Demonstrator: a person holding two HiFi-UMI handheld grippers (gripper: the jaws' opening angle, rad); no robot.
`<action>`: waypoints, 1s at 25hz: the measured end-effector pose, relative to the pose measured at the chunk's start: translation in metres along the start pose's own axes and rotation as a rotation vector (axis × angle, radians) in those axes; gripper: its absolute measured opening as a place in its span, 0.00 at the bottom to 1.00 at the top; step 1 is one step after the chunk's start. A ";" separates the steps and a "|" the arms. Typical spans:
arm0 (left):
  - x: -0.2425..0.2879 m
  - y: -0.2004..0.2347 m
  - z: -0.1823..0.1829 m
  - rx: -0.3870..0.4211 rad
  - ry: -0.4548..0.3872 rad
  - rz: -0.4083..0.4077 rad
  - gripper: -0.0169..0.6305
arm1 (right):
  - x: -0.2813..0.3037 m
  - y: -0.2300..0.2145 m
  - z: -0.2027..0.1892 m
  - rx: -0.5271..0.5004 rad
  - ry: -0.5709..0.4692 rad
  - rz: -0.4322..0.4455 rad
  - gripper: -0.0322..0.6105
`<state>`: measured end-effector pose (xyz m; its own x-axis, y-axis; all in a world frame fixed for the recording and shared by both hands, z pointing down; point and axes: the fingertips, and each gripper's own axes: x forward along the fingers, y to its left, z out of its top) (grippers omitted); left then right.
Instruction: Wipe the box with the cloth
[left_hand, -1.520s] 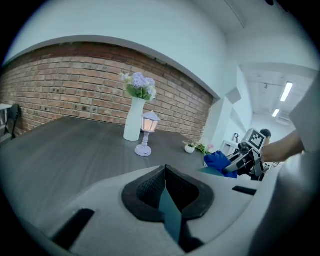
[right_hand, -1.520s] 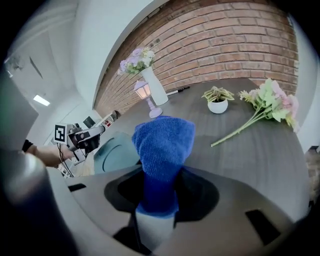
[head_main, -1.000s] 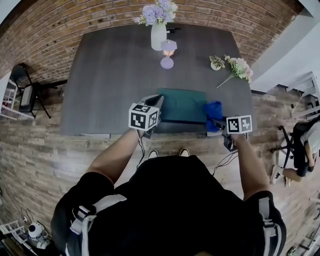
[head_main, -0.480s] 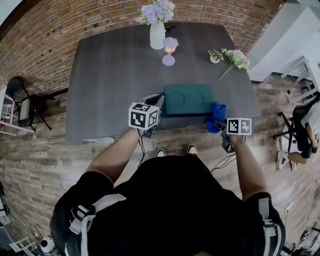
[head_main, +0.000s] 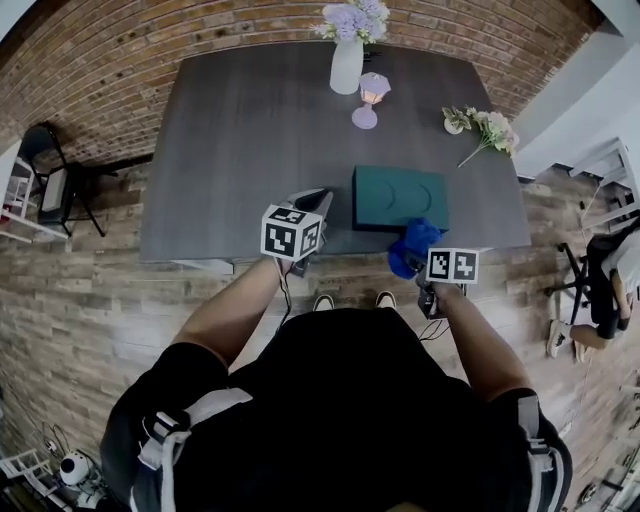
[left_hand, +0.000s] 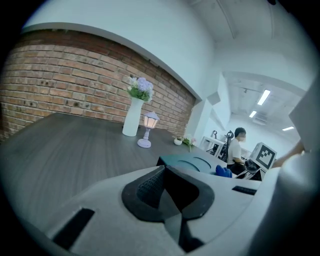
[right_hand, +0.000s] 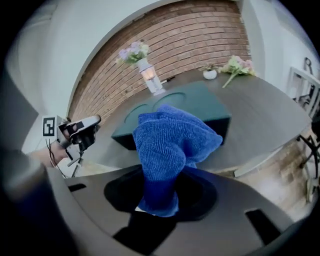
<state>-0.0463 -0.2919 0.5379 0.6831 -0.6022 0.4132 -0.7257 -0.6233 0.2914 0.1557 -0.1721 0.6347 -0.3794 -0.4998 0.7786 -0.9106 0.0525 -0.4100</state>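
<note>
Blue bunched microfibre cloth (right_hand: 170, 145) sits pinched in your right gripper (right_hand: 160, 192) just short of the teal rectangular box (head_main: 398, 197) by the dark wooden table (head_main: 240, 140) edge, while your left gripper (left_hand: 172, 197) is closed and empty, so a hard unbraced wipe may shove the box

Dark grey table (head_main: 250, 150) at centre. Brick wall (left_hand: 60, 80) behind its far edge. Plank floor (head_main: 80, 300) around it. Black chair (head_main: 55, 180) left of table. White wall (head_main: 580, 90), ceiling strip lights (left_hand: 263, 96) right of table.
</note>
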 end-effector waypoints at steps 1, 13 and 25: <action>-0.004 0.004 0.001 -0.003 -0.005 0.010 0.04 | 0.007 0.016 0.001 -0.040 0.021 0.024 0.29; -0.058 0.054 0.001 -0.028 -0.064 0.186 0.04 | 0.052 0.175 -0.004 -0.371 0.202 0.362 0.29; -0.060 0.067 0.010 -0.083 -0.100 0.309 0.04 | 0.061 0.156 0.136 -0.275 0.062 0.421 0.30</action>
<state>-0.1354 -0.3023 0.5236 0.4316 -0.8049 0.4073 -0.9011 -0.3637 0.2362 0.0129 -0.3122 0.5536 -0.7243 -0.3341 0.6031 -0.6828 0.4685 -0.5605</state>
